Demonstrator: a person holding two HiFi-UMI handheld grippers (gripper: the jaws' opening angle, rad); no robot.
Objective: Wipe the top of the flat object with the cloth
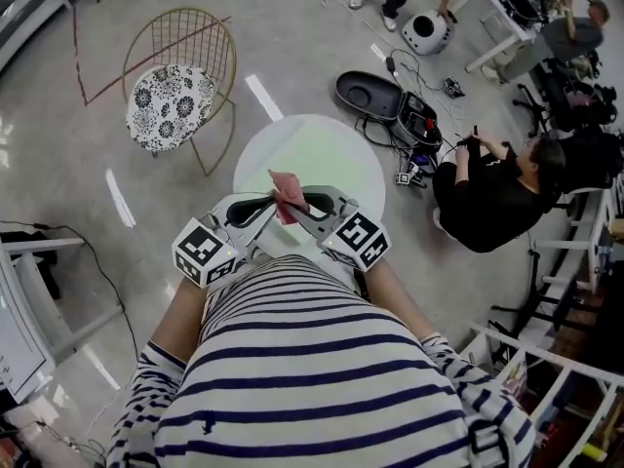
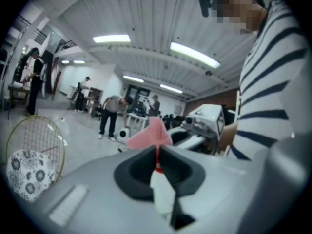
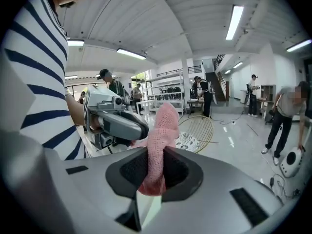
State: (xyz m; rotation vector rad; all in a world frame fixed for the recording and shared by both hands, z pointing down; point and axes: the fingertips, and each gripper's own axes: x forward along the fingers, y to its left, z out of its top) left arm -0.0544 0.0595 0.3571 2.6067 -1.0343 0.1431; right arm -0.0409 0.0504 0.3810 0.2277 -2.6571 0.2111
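Head view shows my left gripper (image 1: pixel 265 206) and right gripper (image 1: pixel 310 206) each clamped on the pink cloth (image 1: pixel 287 193), held bunched between them over the round white table (image 1: pixel 331 149).

One cloth (image 1: pixel 288 195) (pink), one round table (image 1: pixel 327 154), one wire chair (image 1: pixel 168 105).

- Cloth (image 1: pixel 288 195): pink, knitted weave.
- Bench (image 1: pixel 336 154): pale white-green top.
- Left claw (image 1: pixel 274 204) and right claw (image 1: pixel 304 203): grey shells, black pads (image 3: pixel 129 172).
- Cubes (image 1: pixel 205 253): black-and-white square markers.
- Shirt (image 1: pixel 312 378): white with navy stripes.
- Chair (image 1: pixel 185 35): gold wire frame.
- Cushion (image 1: pixel 168 105): white with black floral print.
- Floor (image 1: pixel 292 27): glossy grey.
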